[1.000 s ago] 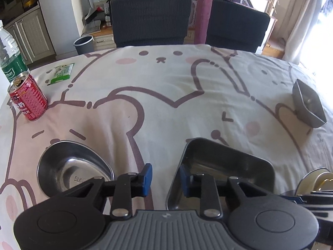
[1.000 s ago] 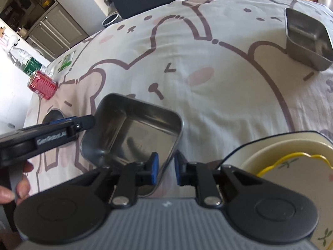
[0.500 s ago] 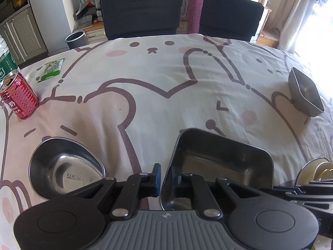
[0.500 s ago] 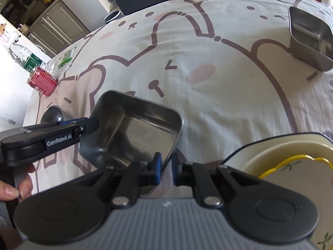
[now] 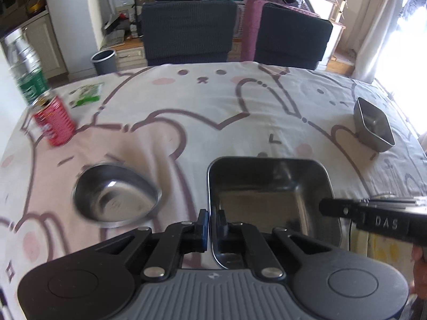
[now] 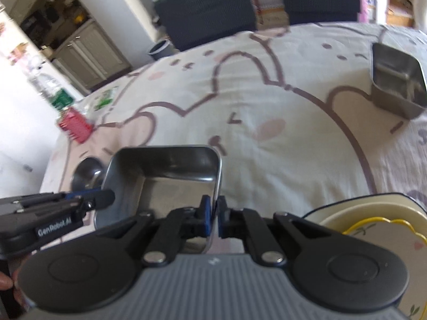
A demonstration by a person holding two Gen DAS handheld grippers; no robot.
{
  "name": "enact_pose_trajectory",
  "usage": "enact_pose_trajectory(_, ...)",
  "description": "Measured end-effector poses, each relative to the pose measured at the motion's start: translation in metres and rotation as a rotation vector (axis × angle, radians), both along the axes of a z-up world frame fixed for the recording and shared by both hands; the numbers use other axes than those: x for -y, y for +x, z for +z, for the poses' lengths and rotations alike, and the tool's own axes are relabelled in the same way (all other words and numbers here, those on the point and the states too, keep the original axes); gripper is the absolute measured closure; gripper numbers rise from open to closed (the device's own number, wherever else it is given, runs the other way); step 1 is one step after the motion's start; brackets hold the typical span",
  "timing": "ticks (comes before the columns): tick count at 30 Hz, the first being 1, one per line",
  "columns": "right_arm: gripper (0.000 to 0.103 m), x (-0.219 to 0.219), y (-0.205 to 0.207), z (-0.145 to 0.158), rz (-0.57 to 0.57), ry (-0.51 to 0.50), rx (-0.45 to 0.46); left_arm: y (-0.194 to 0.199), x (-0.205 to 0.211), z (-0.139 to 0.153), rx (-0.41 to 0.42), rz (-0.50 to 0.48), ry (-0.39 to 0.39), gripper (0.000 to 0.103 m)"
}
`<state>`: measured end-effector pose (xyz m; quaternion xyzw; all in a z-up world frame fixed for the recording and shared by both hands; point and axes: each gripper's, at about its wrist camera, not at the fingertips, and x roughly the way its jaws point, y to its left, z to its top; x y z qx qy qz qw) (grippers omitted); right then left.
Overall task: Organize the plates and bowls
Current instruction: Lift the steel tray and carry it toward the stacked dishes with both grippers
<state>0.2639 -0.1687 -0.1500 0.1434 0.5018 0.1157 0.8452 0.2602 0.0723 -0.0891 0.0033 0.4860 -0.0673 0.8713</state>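
Note:
A large square steel tray [image 5: 269, 194] hangs tilted above the tablecloth between both grippers. My left gripper [image 5: 212, 220] is shut on the tray's left wall, its blue pads pressing the thin rim. In the right wrist view the tray [image 6: 165, 170] shows again. My right gripper [image 6: 214, 213] is closing tight on its right wall, pads against the metal. Each gripper shows in the other's view: the right one [image 5: 365, 212] and the left one [image 6: 88, 200]. A round steel bowl [image 5: 117, 194] lies left of the tray. A small square steel dish [image 5: 373, 124] sits far right.
A cream plate stack with a yellow-rimmed dish [image 6: 373, 229] lies at the near right. A red can [image 5: 53, 122], a water bottle [image 5: 26, 72] and a green packet [image 5: 86, 94] stand at the far left. Two dark chairs [image 5: 186, 32] line the table's far edge.
Both grippers have closed onto opposite walls of the large tray. The tray has come up off the cloth and tilted, and both views have risen with it.

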Motion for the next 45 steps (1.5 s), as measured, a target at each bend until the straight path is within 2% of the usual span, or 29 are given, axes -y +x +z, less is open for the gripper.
enact_pose_trajectory(12, 0.097, -0.059, -0.041, 0.004, 0.189, -0.052, -0.010, -0.056, -0.045, -0.006, -0.067, 0.095, 0.014, 0.097)
enact_pose_trajectory(17, 0.097, -0.072, -0.051, 0.001, 0.217, -0.065, -0.022, -0.066, -0.054, -0.013, -0.082, 0.105, 0.012, 0.097)
enact_pose_trajectory(25, 0.097, -0.084, -0.054, -0.011, 0.228, -0.105, -0.062, -0.064, -0.055, -0.028, -0.119, 0.076, 0.048, 0.097)
enact_pose_trajectory(45, 0.095, -0.099, -0.054, -0.024, 0.275, -0.168, -0.104, -0.056, -0.059, -0.042, -0.157, 0.046, 0.067, 0.096)
